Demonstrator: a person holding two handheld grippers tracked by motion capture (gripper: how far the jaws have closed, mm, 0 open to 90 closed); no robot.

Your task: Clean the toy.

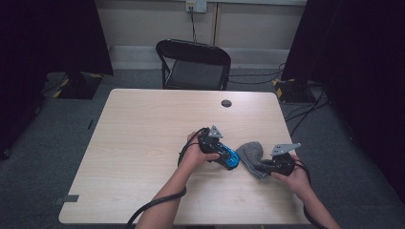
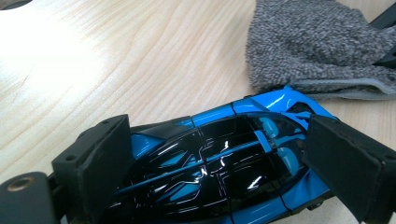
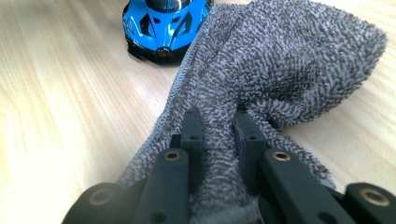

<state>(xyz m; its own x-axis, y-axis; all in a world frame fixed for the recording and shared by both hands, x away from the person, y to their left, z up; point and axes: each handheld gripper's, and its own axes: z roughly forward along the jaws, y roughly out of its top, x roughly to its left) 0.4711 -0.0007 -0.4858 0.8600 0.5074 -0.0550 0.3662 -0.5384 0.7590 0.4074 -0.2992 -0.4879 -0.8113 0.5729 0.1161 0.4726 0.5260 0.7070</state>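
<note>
Cloth just beside toy car, chair beyond table.

One toy car, blue and black, sits on the tabletop. One grey cloth lies just beside it. Two grippers are in play, one in each of two hands: the left gripper and the right gripper, each with two black jaws. One round dark grommet is set into the tabletop near its far edge. One black folding chair stands behind the table. One wall socket shows on the back wall.
</note>
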